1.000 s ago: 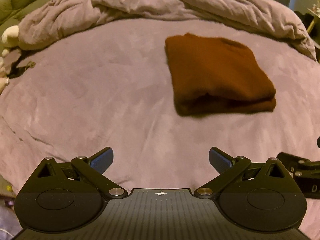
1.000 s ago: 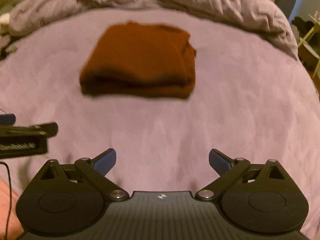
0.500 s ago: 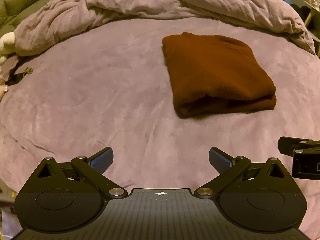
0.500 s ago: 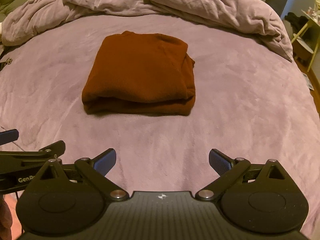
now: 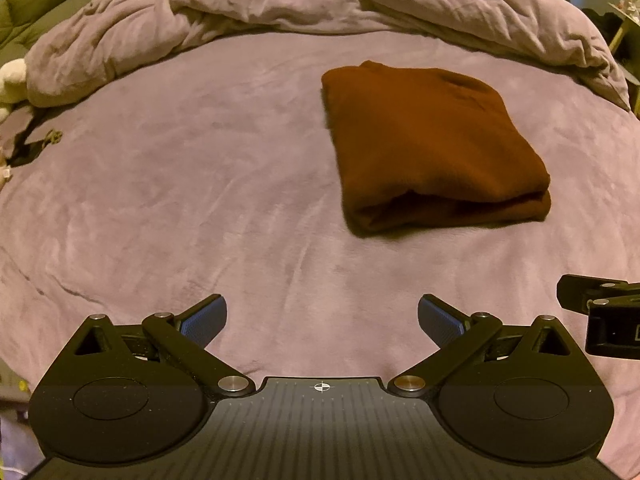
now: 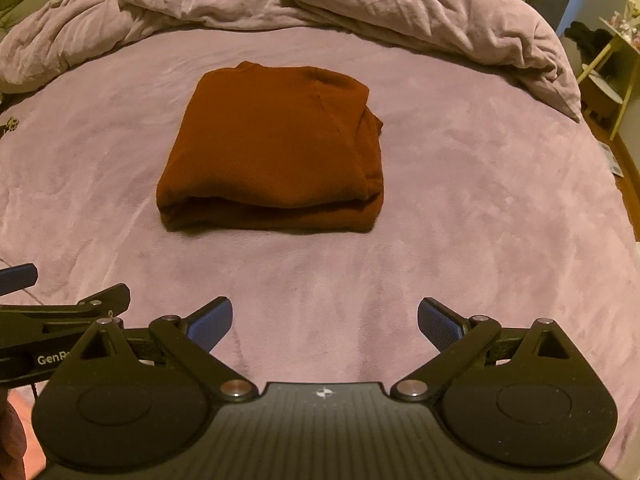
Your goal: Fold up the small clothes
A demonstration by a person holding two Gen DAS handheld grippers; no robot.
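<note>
A rust-brown garment (image 5: 436, 144) lies folded into a compact, thick rectangle on the mauve bed cover (image 5: 200, 184), its layered open edge facing the cameras and a neckline-like dip visible at its far end. In the left wrist view it sits ahead and to the right of the left gripper (image 5: 322, 320); in the right wrist view the same garment (image 6: 276, 148) sits ahead and slightly left of the right gripper (image 6: 325, 320). Both grippers are well apart from it, with bare cover between fingertips and cloth. Each gripper has its blue-padded fingers (image 5: 204, 320) spread wide with nothing between them; the right pair (image 6: 438, 326) shows the same wide gap. The right gripper's black body juts in at the right edge of the left view, and the left gripper's body, with a blue pad tip, shows at the left edge of the right view, so the two tools are side by side. Beyond the garment a rumpled duvet (image 5: 320, 4) is heaped across the far side of the bed, and a pale plush toy (image 5: 12, 80) peeks in at the far left. Compared with a second ago, the garment's shape and place on the cover are unchanged; the right view was then smeared by motion and is now sharp, and both jaws were already wide.
</note>
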